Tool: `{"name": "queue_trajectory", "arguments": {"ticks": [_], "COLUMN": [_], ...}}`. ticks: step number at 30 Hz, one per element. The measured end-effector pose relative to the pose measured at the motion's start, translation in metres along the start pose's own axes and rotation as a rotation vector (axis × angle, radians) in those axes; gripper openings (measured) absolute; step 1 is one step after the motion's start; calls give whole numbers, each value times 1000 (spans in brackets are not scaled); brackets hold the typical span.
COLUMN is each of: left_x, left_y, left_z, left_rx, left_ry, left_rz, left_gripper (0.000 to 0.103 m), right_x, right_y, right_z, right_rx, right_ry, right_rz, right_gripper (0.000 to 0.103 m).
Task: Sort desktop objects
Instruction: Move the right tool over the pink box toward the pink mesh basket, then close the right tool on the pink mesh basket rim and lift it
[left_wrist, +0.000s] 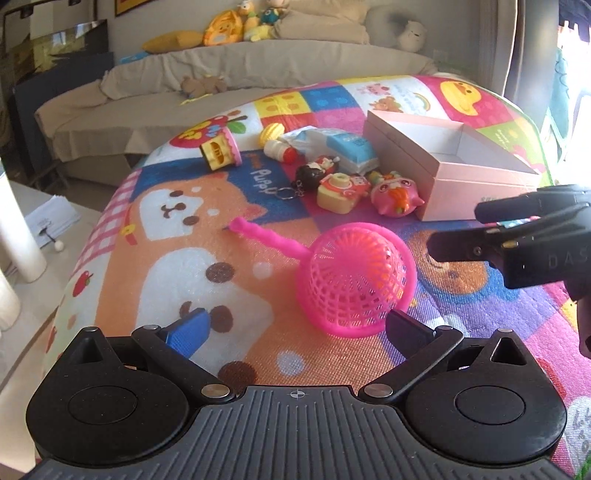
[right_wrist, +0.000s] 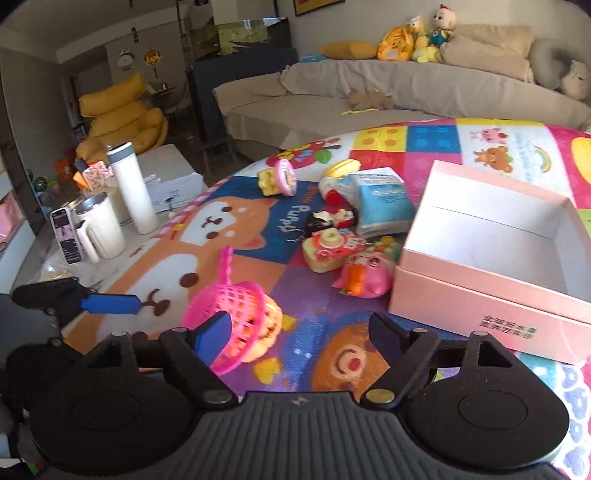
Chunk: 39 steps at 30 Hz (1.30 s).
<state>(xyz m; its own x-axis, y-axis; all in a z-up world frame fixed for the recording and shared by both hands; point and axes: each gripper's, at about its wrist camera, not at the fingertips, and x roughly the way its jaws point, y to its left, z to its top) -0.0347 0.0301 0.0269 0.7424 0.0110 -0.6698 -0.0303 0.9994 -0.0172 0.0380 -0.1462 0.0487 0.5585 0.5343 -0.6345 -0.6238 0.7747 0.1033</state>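
Item one: my left gripper (left_wrist: 295, 328), fingers spread wide with nothing between them, hanging over the colourful cartoon play mat (left_wrist: 177, 236).

Item two: my right gripper (right_wrist: 299, 332), likewise parted and empty; in the left wrist view it enters at three o'clock.

Item three: a bright pink plastic mesh scoop basket with a long handle (left_wrist: 354, 280), tipped on its side on the mat, just ahead of my left fingers at about one o'clock. In the right wrist view it lies at ten o'clock, beside my blue-padded left finger (right_wrist: 212, 338); whether they touch I cannot tell.

Item four: a shallow pale pink cardboard box (right_wrist: 491, 295), open-topped and empty, at two o'clock from my right gripper.

Item five: a cluster of small toys left of the box: a pink owl-faced squishy (right_wrist: 364, 275) beside the box wall, a red-and-cream toy camera (right_wrist: 330, 245), a black-haired doll keychain (left_wrist: 314, 171), a blue-and-white packet (right_wrist: 382, 206), a yellow-and-pink toy cup (left_wrist: 221, 149) lying on its side.
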Motion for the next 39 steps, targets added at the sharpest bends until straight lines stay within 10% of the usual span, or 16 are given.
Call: {"name": "queue_trajectory", "arguments": {"ticks": [6,12,20,33,36,39], "left_x": [15,28,28,-15,-20,-25], "left_y": [-23,-40,-31,62,66,63], "left_z": [13,19,17,6,3,1], "left_rx": [44,24,1,-196,-209,-196], "left_ry": [1,26,13,1,2,-4], "left_rz": [-31,-65,-11,162,149,135], "left_gripper": [103,103,88,100,100,100], "right_x": [-6,2,4,12,38,56], "right_y": [-15,-41,-44,40,54,56], "right_z": [-27,-48,-48,-15,-4,3], "right_rx": [-79,25,52,-214,-229,-197], "right_ry": [-31,20,31,-85,-47,28], "right_rz": [-225,-269,-227,17,35,82], "right_gripper": [88,92,103,103,93,61]}}
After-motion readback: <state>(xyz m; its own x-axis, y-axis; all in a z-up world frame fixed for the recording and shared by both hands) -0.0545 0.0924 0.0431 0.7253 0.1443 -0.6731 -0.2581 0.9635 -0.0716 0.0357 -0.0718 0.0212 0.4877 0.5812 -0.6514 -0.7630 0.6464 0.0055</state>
